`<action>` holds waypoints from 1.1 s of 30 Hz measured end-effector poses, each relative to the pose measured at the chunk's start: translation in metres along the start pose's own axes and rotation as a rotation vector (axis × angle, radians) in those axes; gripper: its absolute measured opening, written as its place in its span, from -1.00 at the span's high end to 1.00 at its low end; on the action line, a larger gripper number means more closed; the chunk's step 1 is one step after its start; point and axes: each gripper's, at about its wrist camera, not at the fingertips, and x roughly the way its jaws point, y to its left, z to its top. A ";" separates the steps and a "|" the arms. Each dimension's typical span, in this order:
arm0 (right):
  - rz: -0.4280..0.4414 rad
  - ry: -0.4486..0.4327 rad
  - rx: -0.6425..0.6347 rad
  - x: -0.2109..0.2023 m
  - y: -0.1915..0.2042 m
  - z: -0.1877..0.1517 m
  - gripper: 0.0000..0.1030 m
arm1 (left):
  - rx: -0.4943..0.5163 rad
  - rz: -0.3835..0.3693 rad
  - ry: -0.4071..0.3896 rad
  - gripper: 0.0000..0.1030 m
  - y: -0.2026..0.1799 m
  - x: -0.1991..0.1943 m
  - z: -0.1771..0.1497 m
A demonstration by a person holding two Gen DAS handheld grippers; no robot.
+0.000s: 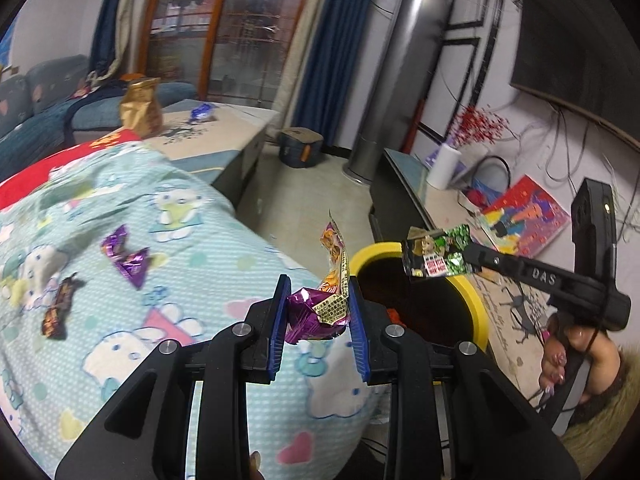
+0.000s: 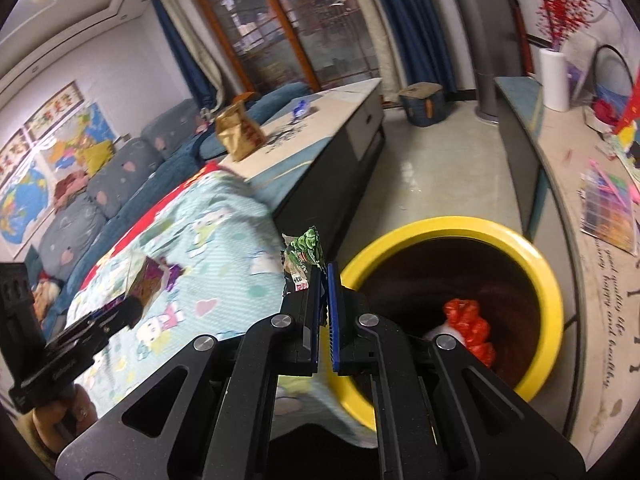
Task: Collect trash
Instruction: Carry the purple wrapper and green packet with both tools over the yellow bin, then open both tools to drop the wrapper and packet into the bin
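Left claw [image 1: 318,312] clamped on crumpled purple-yellow wrapper [image 1: 316,312], just beside yellow bin [image 1: 478,304] rim. Right claw [image 2: 323,292] pressed together on green wrapper [image 2: 302,258], over bin rim. Red trash [image 2: 470,328] inside bin. Purple wrappers [image 1: 128,254] on blanket [image 1: 192,216], well apart from bin.

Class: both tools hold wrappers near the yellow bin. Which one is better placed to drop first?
Right. The right tool holds its green wrapper over the yellow bin; the left tool with its purple wrapper is beside the rim.
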 end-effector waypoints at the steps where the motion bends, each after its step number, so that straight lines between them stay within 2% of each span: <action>1: -0.011 -0.002 0.014 -0.001 -0.007 0.001 0.96 | 0.008 -0.004 0.004 0.48 -0.004 0.003 -0.001; 9: -0.091 0.003 0.084 -0.005 -0.048 0.005 0.96 | 0.108 -0.063 0.066 0.48 -0.044 0.036 -0.004; 23: -0.160 0.027 0.174 -0.007 -0.095 0.001 0.96 | 0.190 -0.149 0.160 0.45 -0.095 0.094 -0.019; 24: -0.170 0.026 0.185 -0.007 -0.098 0.000 0.88 | 0.193 -0.154 0.166 0.40 -0.097 0.099 -0.020; 25: -0.179 0.029 0.196 -0.007 -0.101 0.000 0.63 | 0.195 -0.157 0.176 0.21 -0.099 0.105 -0.021; 26: -0.186 0.028 0.208 -0.007 -0.104 0.000 0.51 | 0.193 -0.151 0.180 0.03 -0.099 0.108 -0.022; 27: -0.195 0.021 0.222 -0.008 -0.107 -0.001 0.34 | 0.189 -0.139 0.179 -0.40 -0.099 0.111 -0.022; 28: -0.199 0.017 0.227 -0.009 -0.108 -0.001 0.26 | 0.179 -0.132 0.170 -0.69 -0.097 0.111 -0.021; 30: -0.204 0.010 0.224 -0.010 -0.107 0.000 0.19 | 0.157 -0.135 0.149 -0.75 -0.092 0.105 -0.021; 33: -0.203 -0.004 0.221 -0.012 -0.104 -0.001 0.10 | 0.136 -0.098 0.117 -0.83 -0.080 0.094 -0.021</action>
